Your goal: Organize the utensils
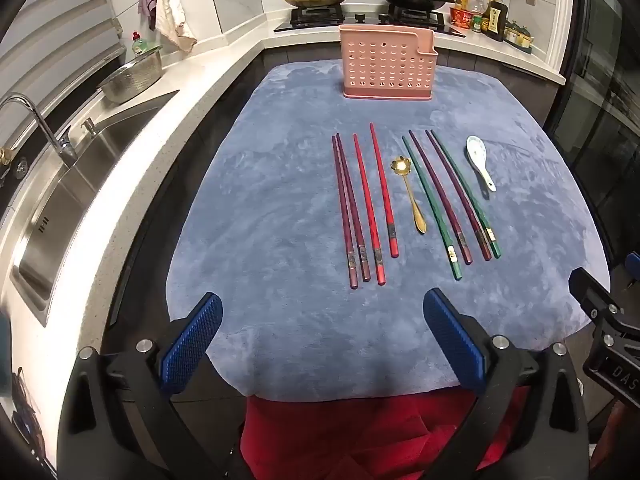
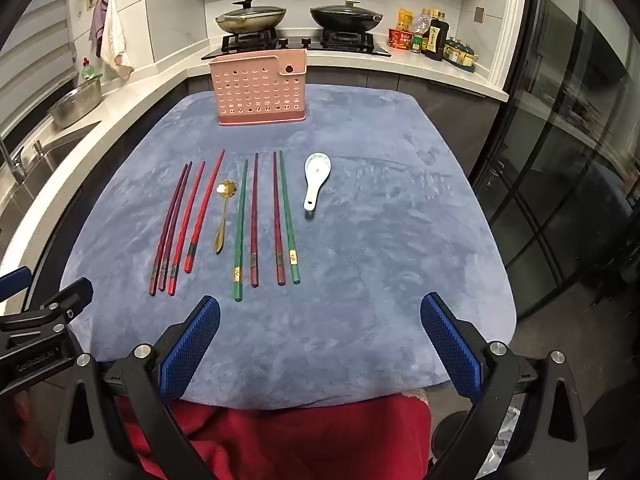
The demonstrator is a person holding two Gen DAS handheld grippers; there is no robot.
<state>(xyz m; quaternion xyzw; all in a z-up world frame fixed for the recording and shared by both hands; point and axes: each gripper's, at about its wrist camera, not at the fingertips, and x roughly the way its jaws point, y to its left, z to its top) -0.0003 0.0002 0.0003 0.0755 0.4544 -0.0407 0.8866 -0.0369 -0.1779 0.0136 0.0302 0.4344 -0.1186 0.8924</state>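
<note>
Both grippers, left (image 1: 322, 334) & right (image 2: 320, 336), are hovering released w/ nothing held, since chopsticks (image 2: 192, 216) & spoons (image 2: 314, 180) are lying untouched in front of the pink holder (image 2: 260, 92).

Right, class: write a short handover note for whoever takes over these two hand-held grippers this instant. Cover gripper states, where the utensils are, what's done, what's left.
Left hand-held gripper: open, empty, hovering over the near edge of the blue cloth.
Right hand-held gripper: open, empty, likewise.
Pink holder: upright at the far end; nothing shows above its rim.
On the cloth in a row: eight chopsticks, gold spoon among them, white spoon at the right end.
Done: nothing.
Left: move every utensil into the holder.
</note>
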